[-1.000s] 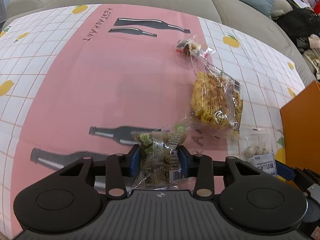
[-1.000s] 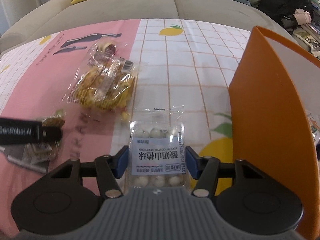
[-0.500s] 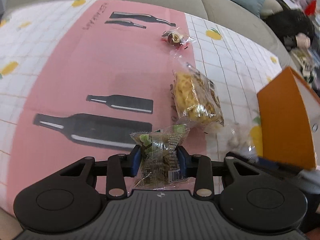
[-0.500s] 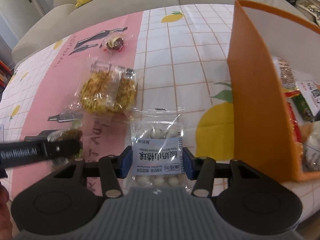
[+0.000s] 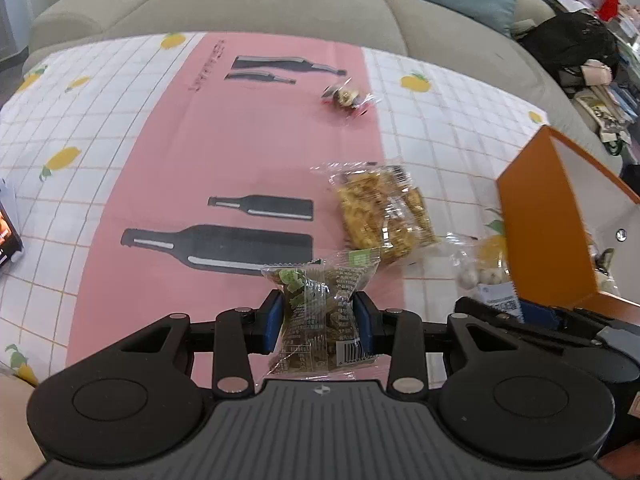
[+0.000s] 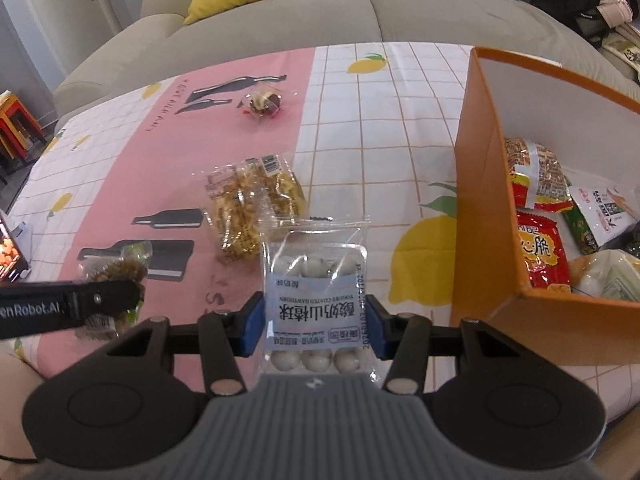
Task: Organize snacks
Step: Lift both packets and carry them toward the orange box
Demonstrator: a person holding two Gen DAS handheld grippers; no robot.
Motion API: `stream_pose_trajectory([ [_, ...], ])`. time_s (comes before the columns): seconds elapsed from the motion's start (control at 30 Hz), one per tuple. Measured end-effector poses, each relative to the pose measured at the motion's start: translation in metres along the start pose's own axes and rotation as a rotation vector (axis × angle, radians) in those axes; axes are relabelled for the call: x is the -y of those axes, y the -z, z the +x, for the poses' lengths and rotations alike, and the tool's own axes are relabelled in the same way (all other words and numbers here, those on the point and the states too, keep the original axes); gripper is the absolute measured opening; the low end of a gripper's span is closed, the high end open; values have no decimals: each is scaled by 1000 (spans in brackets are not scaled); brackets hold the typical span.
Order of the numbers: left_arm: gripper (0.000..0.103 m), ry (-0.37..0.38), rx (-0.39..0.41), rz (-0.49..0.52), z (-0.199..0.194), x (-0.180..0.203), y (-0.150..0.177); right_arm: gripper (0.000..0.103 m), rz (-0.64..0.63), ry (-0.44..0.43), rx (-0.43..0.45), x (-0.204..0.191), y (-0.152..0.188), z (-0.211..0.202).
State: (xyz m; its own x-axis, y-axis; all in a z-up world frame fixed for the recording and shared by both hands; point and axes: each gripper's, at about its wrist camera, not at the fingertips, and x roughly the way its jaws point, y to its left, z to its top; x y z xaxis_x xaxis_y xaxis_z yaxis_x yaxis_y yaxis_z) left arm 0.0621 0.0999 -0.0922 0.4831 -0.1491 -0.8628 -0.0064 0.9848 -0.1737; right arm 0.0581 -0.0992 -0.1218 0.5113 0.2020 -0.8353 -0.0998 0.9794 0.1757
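Observation:
My left gripper (image 5: 319, 320) is shut on a clear packet of green-brown snacks (image 5: 320, 300) and holds it above the cloth; it also shows in the right wrist view (image 6: 110, 276). My right gripper (image 6: 316, 322) is shut on a clear pack of white yogurt balls (image 6: 315, 280), held just left of the orange box (image 6: 478, 184). The box holds several snack packs (image 6: 540, 248). A yellow crispy snack bag (image 5: 382, 210) and a small red-brown wrapped sweet (image 5: 347, 98) lie on the pink and white tablecloth (image 5: 200, 152).
The cloth covers a low table in front of a grey sofa (image 5: 280, 4) with yellow and blue cushions. A phone-like screen (image 5: 7, 232) sits at the left edge. A black bag (image 5: 572, 44) and clutter lie at the far right.
Both grippers have risen and pulled back with their packets in hold. The orange box's inside now shows in the right wrist view.

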Motion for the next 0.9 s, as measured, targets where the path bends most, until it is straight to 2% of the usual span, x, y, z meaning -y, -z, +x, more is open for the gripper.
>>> stream_pose_trajectory([
  [0.33,42,49,61,71,-38,39,-2,50,12,-58,78,10,2,-54],
  [0.57,42,135,99,146,-56,82,-9,50,51,-74,145,38,2,-95],
  [0.77,42,233,91,231,-58,128,-18,50,90,-86,145,78,2,-123],
  [0.9,42,313,68,287,-53,165,-28,50,93,-62,134,111,-3,-135],
])
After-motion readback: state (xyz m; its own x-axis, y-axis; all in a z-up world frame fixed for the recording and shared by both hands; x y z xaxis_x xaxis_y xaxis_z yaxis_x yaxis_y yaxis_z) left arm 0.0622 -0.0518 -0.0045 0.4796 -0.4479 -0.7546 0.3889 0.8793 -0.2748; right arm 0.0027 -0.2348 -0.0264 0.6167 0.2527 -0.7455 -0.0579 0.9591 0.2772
